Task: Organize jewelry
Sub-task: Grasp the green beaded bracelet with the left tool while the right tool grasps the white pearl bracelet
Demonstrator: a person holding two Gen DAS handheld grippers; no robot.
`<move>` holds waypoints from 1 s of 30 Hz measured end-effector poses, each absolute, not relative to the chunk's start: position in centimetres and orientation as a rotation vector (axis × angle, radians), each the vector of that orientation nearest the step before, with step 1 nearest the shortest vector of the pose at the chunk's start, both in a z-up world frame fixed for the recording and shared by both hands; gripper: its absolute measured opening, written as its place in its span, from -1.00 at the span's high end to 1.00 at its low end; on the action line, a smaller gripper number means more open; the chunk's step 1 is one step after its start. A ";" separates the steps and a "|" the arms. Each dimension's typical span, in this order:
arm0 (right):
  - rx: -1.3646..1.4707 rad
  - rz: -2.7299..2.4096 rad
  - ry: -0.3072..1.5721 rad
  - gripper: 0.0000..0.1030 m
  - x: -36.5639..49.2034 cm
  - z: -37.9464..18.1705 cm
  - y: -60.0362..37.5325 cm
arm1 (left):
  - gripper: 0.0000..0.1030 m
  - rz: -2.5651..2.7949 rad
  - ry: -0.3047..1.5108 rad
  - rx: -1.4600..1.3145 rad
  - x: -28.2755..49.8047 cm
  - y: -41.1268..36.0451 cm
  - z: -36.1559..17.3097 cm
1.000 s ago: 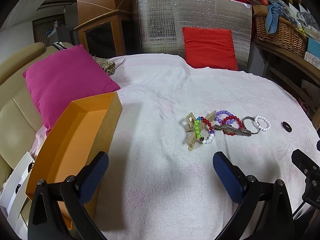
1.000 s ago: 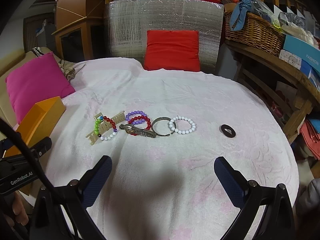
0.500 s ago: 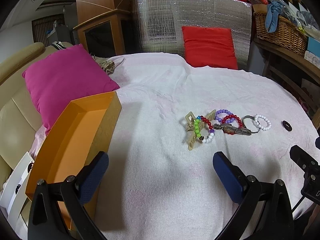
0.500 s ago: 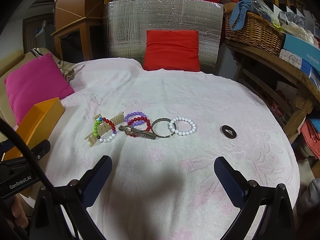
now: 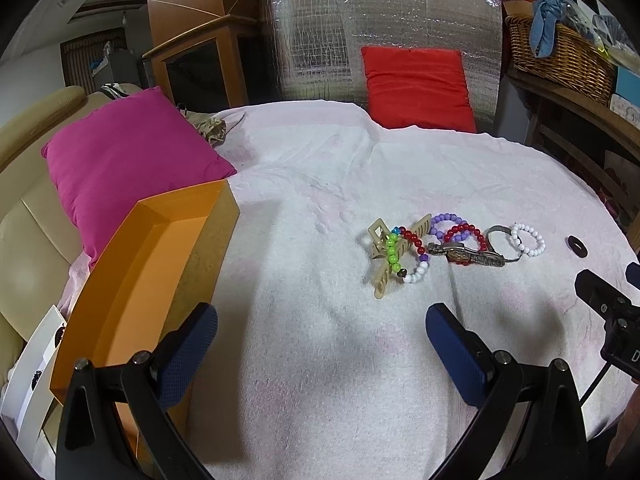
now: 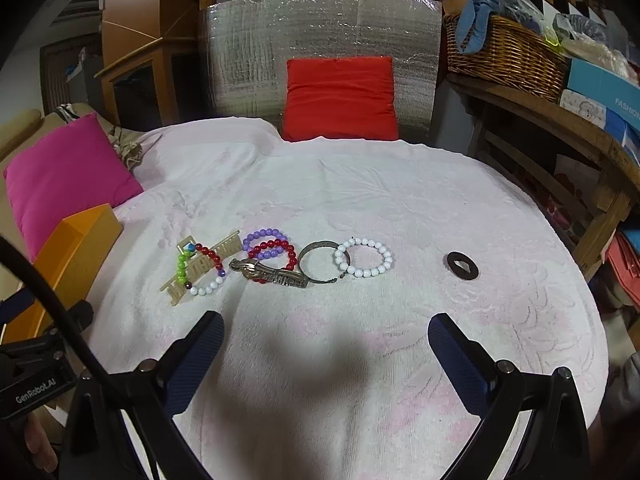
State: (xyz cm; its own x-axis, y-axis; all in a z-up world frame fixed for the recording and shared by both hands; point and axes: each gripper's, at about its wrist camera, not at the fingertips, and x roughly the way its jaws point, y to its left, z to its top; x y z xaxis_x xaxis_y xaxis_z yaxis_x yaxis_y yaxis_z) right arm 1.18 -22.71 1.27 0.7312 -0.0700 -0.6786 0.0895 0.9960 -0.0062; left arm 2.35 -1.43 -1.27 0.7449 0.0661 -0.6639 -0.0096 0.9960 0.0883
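Jewelry lies in a row on the white towel-covered table: a tan hair claw under a multicolour bead bracelet, purple and red bead bracelets, a bronze watch, a metal bangle, a white bead bracelet and a dark ring. An open orange box stands at the left. My left gripper is open and empty, near the box and short of the hair claw. My right gripper is open and empty, short of the row.
A pink cushion lies behind the box. A red cushion leans on a silver foil panel at the back. A wooden shelf with a wicker basket runs along the right. The table edge curves down at the right.
Both grippers have drifted slightly; the jewelry sits a little lower and nearer in the right wrist view. Nothing was picked up.
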 end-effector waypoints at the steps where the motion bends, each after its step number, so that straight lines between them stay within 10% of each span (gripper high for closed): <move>1: 0.030 -0.088 0.746 -1.00 1.3 1.2 -22.8 | -1.00 0.041 0.731 0.082 2.4 -1.5 -1.3; 17: 0.358 0.052 0.799 -0.98 5.6 -1.2 -31.5 | -1.00 -0.048 0.850 -0.012 9.6 -2.1 -1.7; 22: 0.695 0.113 0.864 -0.35 8.8 -3.9 -37.1 | -1.00 -0.106 0.920 -0.099 13.8 -1.9 -3.9; 27: 0.722 0.121 0.929 -0.10 12.7 -5.7 -37.0 | -0.42 -0.137 0.974 -0.159 15.1 -0.9 -5.9; 30: 0.692 0.074 0.971 0.09 14.9 -6.7 -36.4 | -0.42 -0.136 0.981 -0.117 15.0 -0.9 -6.3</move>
State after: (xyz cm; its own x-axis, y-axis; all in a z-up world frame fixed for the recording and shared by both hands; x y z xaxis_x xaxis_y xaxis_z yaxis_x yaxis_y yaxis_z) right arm 14.88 -36.43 -6.74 0.5798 0.3549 -0.7334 0.2404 0.7855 0.5702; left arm 15.04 -0.94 -6.33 0.5492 -0.1677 -0.8187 0.0620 0.9851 -0.1602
